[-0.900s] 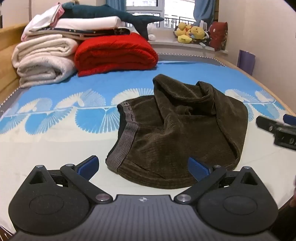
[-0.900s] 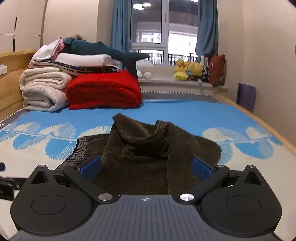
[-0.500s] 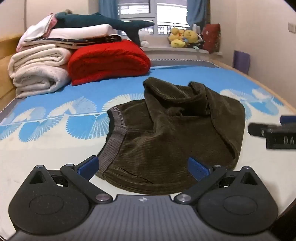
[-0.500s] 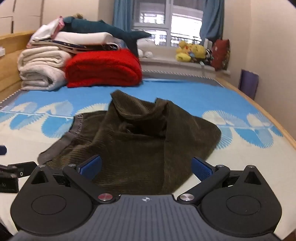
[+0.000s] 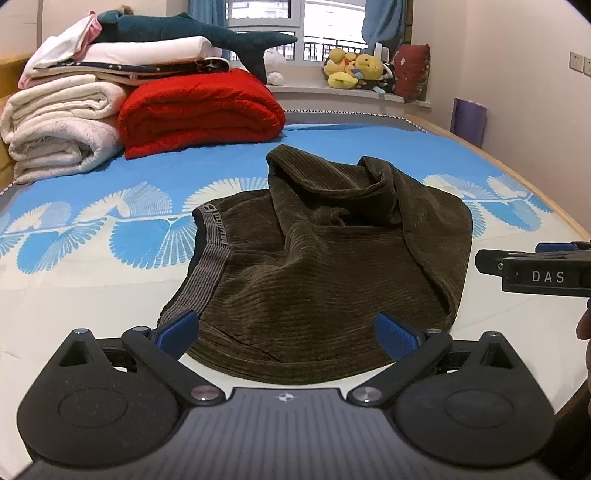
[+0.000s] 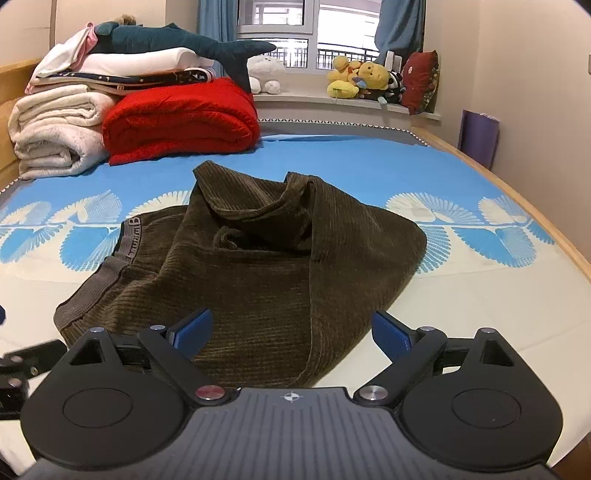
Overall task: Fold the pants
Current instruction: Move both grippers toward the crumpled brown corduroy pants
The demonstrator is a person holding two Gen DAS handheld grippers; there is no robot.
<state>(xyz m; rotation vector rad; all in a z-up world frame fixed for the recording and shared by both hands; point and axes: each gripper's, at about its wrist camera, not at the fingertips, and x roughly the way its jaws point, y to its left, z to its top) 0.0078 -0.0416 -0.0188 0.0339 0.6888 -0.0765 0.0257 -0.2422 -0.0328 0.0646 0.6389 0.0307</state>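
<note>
Dark olive corduroy pants (image 5: 325, 266) lie crumpled on the bed, their grey waistband (image 5: 207, 266) to the left and a bunched fold standing up at the far side. My left gripper (image 5: 286, 334) is open, its blue pads hovering over the near hem with nothing pinched. In the right wrist view the same pants (image 6: 266, 266) spread ahead, and my right gripper (image 6: 291, 332) stands open above their near right edge. The right gripper's tip (image 5: 532, 271) pokes in from the right edge of the left wrist view.
The bed sheet (image 5: 92, 236) is blue and white with a fan pattern. A red blanket (image 5: 199, 110), rolled white blankets (image 5: 59, 125) and a plush shark (image 5: 192, 33) are stacked at the far left. Plush toys (image 6: 362, 81) line the window sill. A wooden bed edge (image 6: 535, 206) runs along the right.
Both grippers have moved closer to the pants, which now reach down between the blue pads in each view. The jaws stay open and the pants have not shifted.
</note>
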